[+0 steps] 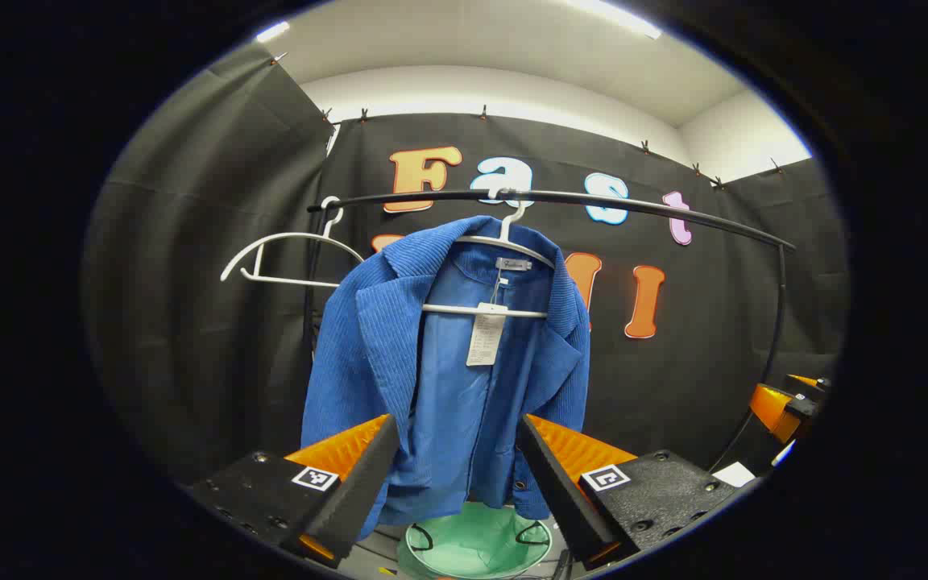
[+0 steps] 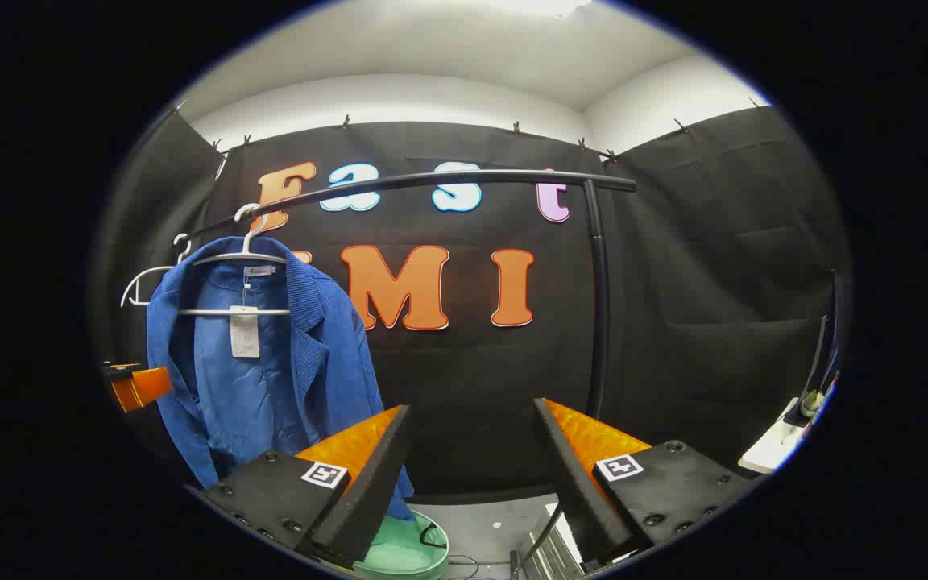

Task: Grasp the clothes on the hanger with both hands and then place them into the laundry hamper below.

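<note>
One blue jacket (image 1: 448, 379). Two white hangers: one carrying jacket (image 1: 504, 242), one bare (image 1: 287, 258). One black rail (image 1: 561, 197). One green hamper (image 1: 476, 548). One paper tag (image 1: 486, 334). Two tools: left tool (image 1: 456, 475), right tool (image 2: 472, 475).

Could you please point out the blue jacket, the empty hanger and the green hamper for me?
blue jacket (image 1: 367, 354): left gripper view, ribbed front panel.
empty hanger (image 1: 287, 237): left gripper view, upper arm.
green hamper (image 1: 476, 540): left gripper view, inside wall.
</note>
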A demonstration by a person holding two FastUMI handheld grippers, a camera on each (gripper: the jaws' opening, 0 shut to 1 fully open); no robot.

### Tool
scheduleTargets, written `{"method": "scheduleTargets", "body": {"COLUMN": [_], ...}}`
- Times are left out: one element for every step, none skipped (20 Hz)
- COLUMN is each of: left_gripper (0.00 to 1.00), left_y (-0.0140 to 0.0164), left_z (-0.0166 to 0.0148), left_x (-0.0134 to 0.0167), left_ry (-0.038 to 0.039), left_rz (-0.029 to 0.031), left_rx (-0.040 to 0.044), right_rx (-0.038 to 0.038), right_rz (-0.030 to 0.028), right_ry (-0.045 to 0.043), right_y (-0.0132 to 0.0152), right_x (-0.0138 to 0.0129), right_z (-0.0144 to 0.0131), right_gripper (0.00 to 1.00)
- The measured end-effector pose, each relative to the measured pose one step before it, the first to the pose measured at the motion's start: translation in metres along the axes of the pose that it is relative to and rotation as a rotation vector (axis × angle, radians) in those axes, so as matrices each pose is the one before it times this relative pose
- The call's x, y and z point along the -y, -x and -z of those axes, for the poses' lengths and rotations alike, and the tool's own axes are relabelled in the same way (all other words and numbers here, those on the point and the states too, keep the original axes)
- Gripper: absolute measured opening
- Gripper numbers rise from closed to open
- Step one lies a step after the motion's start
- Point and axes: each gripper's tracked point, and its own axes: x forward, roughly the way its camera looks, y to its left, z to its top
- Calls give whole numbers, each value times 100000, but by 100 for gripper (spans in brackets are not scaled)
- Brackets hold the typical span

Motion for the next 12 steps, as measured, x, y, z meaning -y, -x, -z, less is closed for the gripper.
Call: {"method": "scheduleTargets", "body": {"left_gripper": [92,98,92,95,92,95,95,95,95,92,92,95], "left_y": [42,-103,-106,-112,-94,-140,-203,-184,-144,-201,-183,-93], "left_z": [-186,-22,14,-30,-68,49,45,170,19,-155,101,88], "left_x": [-30,-157,-11,-25,-129,-91,48,-10,188,145,123,228], "left_ry": [-261,-403,-477,-465,-366,-303,80,516,970,1014,636,409], "left_rz": [-417,-456,-67,-64,-272,-197,-211,-196,530,19,15,714], "left_rx": [581,304,-312,60,129,-38,-120,-831,-317,228,-996,-288], "right_rx": [231,103,-301,-329,-211,-318,-276,-248,-26,432,-685,-1047], "right_rz": [114,-180,-569,-724,-529,-488,-436,68,136,253,-62,-1065], "right_ry": [-476,-484,-100,281,263,-77,-250,-117,-129,-256,-67,87], "right_y": [-106,-179,-153,-182,-240,-201,-271,-182,-154,-127,-170,-69], "right_x": [-39,-159,-231,-256,-185,-185,-186,-49,-19,15,-168,-345], "right_z": [-157,-7,88,199,-19,59,78,17,29,-76,225,286], "right_gripper": [97,97,97,97,97,97,97,97,97,97,97,97]}}
